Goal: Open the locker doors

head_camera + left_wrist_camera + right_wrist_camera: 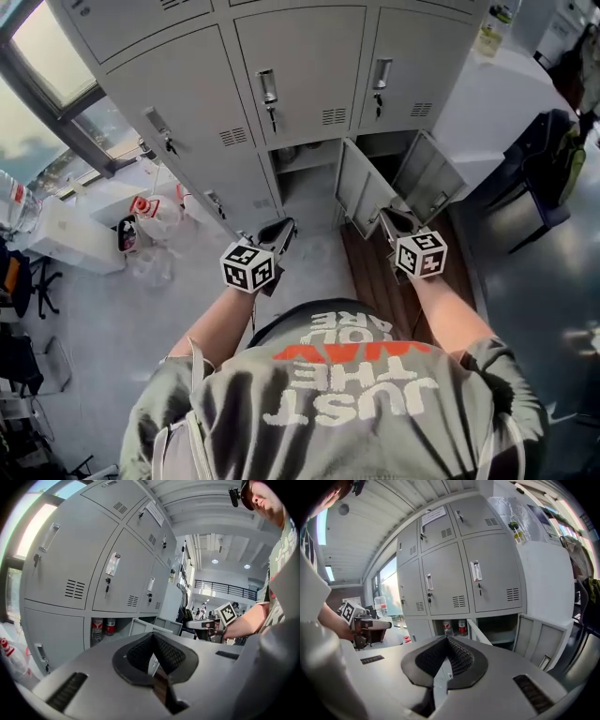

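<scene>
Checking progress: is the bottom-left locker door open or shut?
Shut. The bottom-left locker door sits flush with no gap, while the bottom-middle door stands swung outward.

Locker corner in a large office hall.
Grey steel lockers point(298, 75) stand beside a window point(47, 56); a white desk point(66, 234), a dark chair point(539, 164) and a railed gallery point(225, 588) under ceiling lamps point(214, 561) show it.

Both bare forearms reach forward, side by side. Left gripper point(277, 234) and right gripper point(397, 223) are held apart, each with its jaws closed pad against pad.
</scene>
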{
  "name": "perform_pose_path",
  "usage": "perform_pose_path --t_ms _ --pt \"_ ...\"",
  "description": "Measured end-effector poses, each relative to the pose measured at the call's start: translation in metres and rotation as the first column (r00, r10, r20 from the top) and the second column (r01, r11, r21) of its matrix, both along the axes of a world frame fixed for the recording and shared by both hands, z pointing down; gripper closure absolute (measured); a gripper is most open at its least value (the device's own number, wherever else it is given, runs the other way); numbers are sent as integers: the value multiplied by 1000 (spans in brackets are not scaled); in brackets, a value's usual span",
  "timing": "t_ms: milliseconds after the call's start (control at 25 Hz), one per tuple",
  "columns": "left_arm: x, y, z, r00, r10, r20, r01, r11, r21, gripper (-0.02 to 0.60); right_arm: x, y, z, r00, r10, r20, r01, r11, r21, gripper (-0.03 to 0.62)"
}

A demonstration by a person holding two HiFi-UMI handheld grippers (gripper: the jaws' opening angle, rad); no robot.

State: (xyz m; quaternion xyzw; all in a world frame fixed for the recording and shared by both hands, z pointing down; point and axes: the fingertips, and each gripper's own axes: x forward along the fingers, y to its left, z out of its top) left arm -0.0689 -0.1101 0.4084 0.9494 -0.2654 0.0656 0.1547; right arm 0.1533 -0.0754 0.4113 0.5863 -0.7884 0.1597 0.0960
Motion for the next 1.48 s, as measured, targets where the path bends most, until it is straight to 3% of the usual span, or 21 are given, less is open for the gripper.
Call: perform_pose_path --t_ms 280,1480 --pt "12 10 -20 1000 -11 3 11 1000 29 575 29 13 -10 999 18 33 -20 999 34 558" --pt "41 0 -16 999 39 17 -39 999 17 575 46 4 -6 1000 22 4 -22 1000 11 559"
